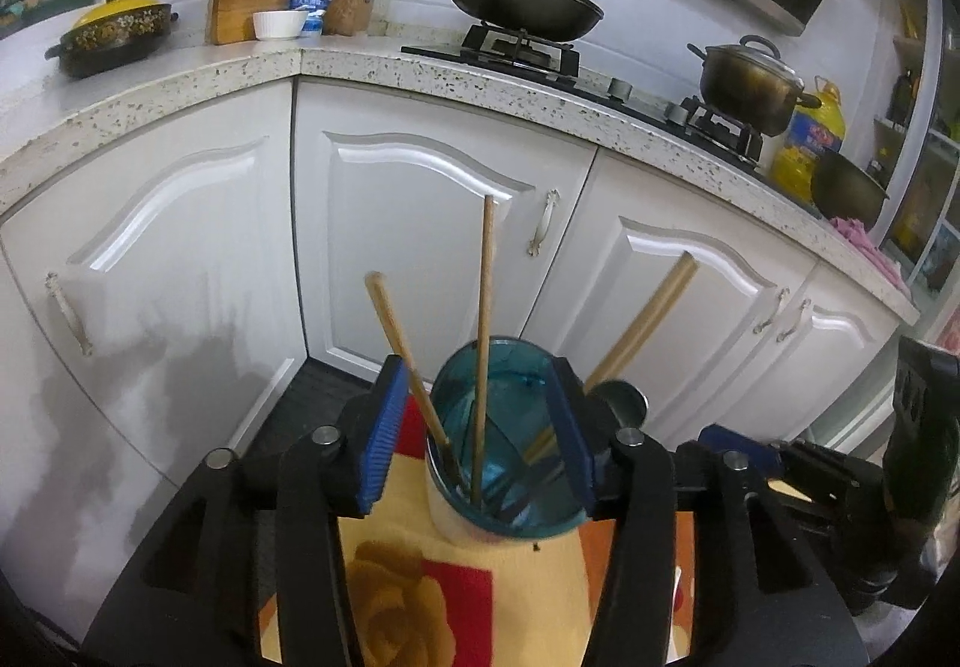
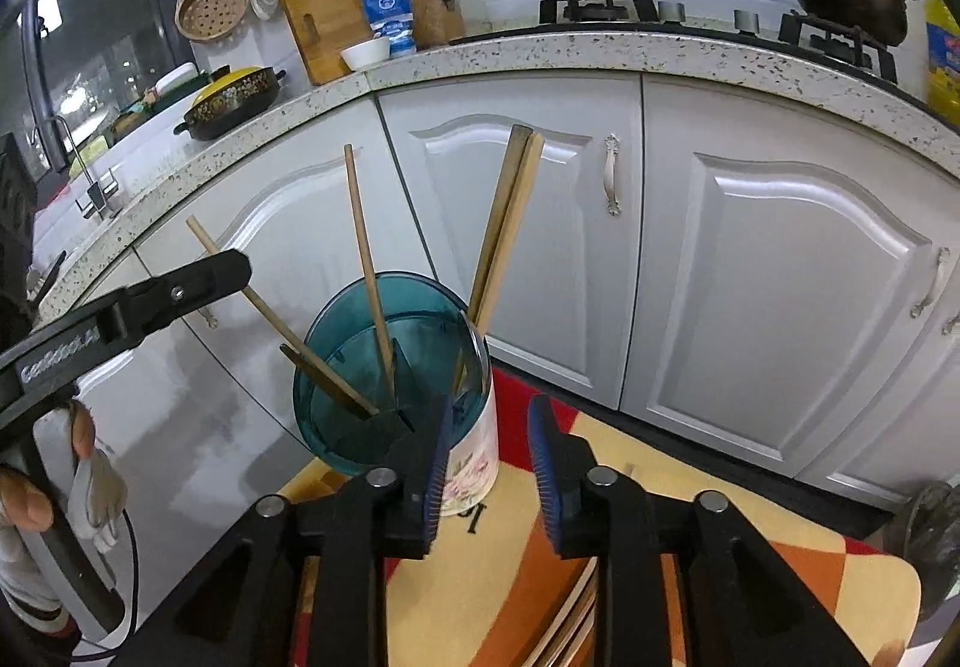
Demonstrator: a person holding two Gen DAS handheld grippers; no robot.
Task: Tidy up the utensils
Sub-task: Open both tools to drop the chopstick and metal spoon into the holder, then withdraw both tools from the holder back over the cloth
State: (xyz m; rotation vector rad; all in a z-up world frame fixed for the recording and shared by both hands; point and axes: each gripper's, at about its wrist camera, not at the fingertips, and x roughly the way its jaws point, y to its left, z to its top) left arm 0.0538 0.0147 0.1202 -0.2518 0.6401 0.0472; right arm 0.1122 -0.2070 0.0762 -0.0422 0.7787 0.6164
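Chopsticks, four long wooden ones, stand in the teal translucent plastic cup on the flower-patterned mat, near its far edge by the white cabinets. Long axes run roughly upright, fanned: one leans left, one straight, a pair leans right. My left tongs straddle the cup, jaws wide, blue pads just off its sides, not pressing; they're the nearer ones. Right tongs sit just right of the cup, part open, holding nothing, left pad near the cup wall. Both point down and forward. I judge nothing is gripped now.
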